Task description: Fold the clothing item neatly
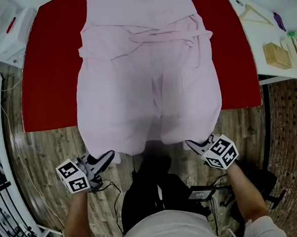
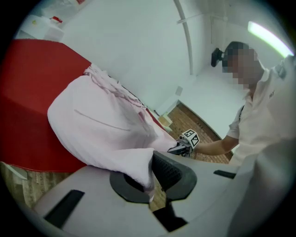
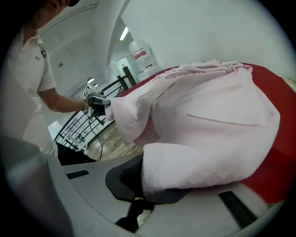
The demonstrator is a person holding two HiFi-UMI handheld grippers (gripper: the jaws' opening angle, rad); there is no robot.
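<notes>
Biggest thing here is the red cloth-covered table (image 1: pixel 49 71), sitting on a wood-plank floor (image 1: pixel 44 153). Spread down the middle of it is the pale pink fabric garment (image 1: pixel 146 90). It looks like loose trousers with a tie band bunched across the far end, though I can't be sure of the cut. Most of it lies flat on the red top, but the near end hangs past the table edge toward the person.

Off to the right there's a white side table (image 1: pixel 258 32) with a small light wooden block (image 1: pixel 277 56) and a wooden clothes hanger (image 1: pixel 255 13) on it.

Now the tongs. The left gripper (image 1: pixel 109 155) is pinched tight on the near left corner of the pink fabric; its own view shows a fold squeezed between the dark pads. The right gripper (image 1: pixel 192 144) is doing the same on the near right corner, with a thick wad of cloth clamped in its jaws. Both corners are held up off the table, just in front of its near edge.
</notes>
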